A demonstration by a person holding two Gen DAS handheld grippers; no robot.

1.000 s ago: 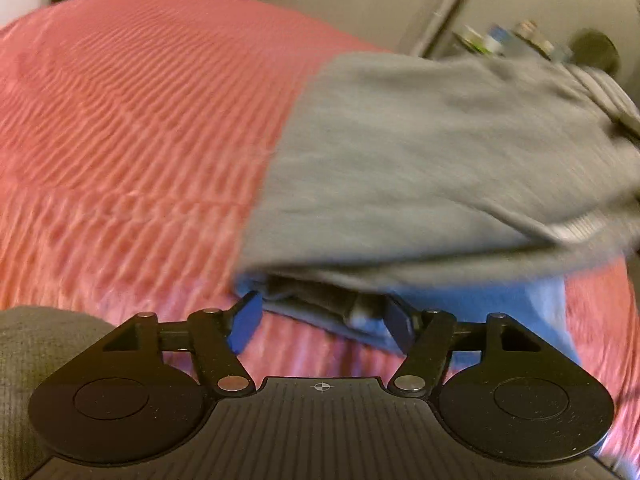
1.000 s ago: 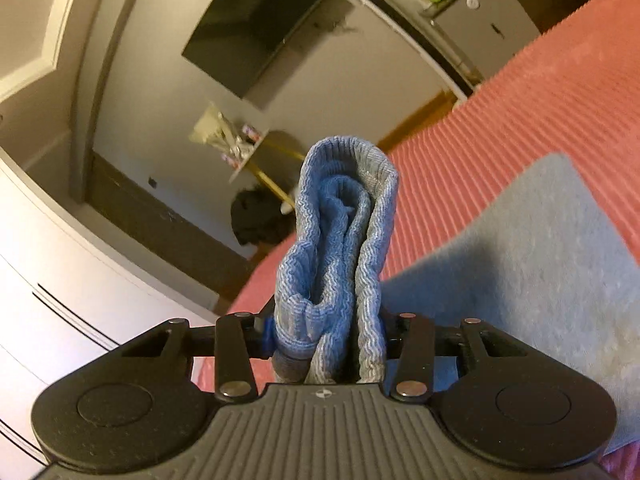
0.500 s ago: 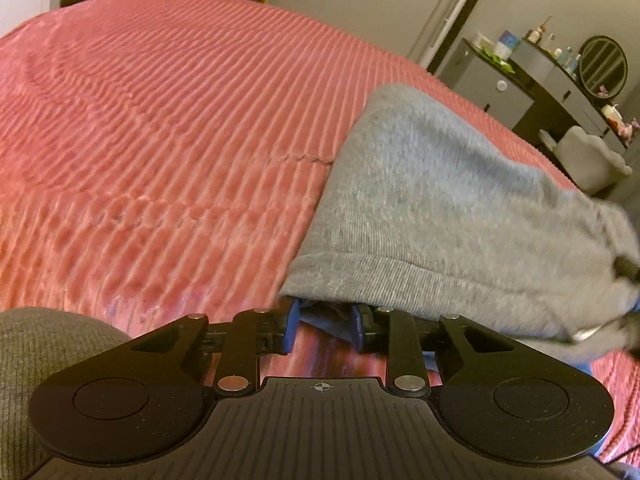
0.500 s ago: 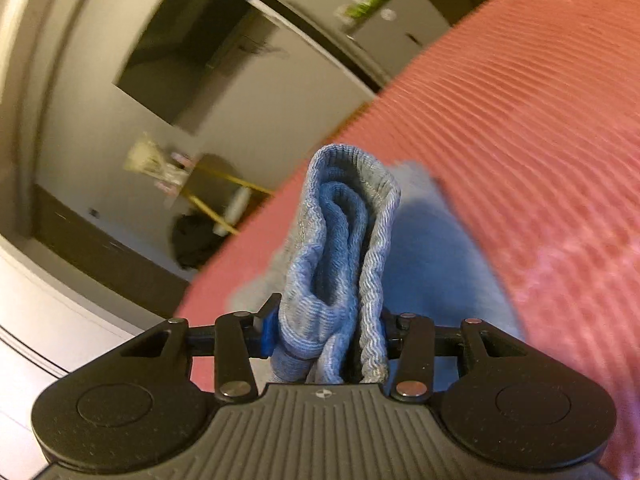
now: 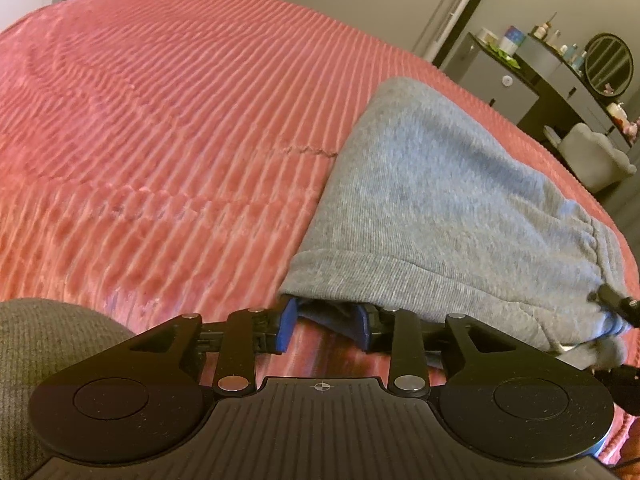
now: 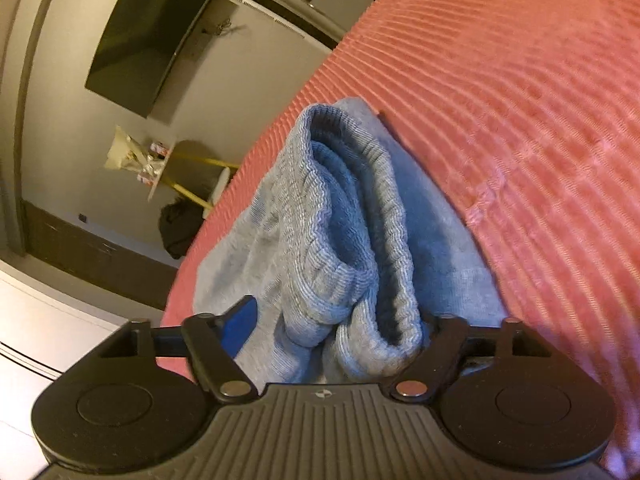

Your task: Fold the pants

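My left gripper (image 5: 326, 328) pinches the ribbed hem of the soft grey pants (image 5: 432, 208) on the corduroy-ridged pink bed (image 5: 168, 120). My right gripper (image 6: 340, 328) shows jaws spread, the bunched cuff (image 6: 344, 236) loose between them.

Heather-grey pants (image 5: 432, 200), their cuffs knitted in fine ribs, lie at 3 o'clock on a coral-pink bedspread (image 5: 160, 120) patterned with raised parallel ridges. The left gripper (image 5: 326, 326) is matte black with blue pads. The right gripper (image 6: 340, 332) is matte black too, one blue pad showing. At 10 o'clock in the right wrist view hangs a black television (image 6: 148, 36) on a beige wall (image 6: 64, 80).
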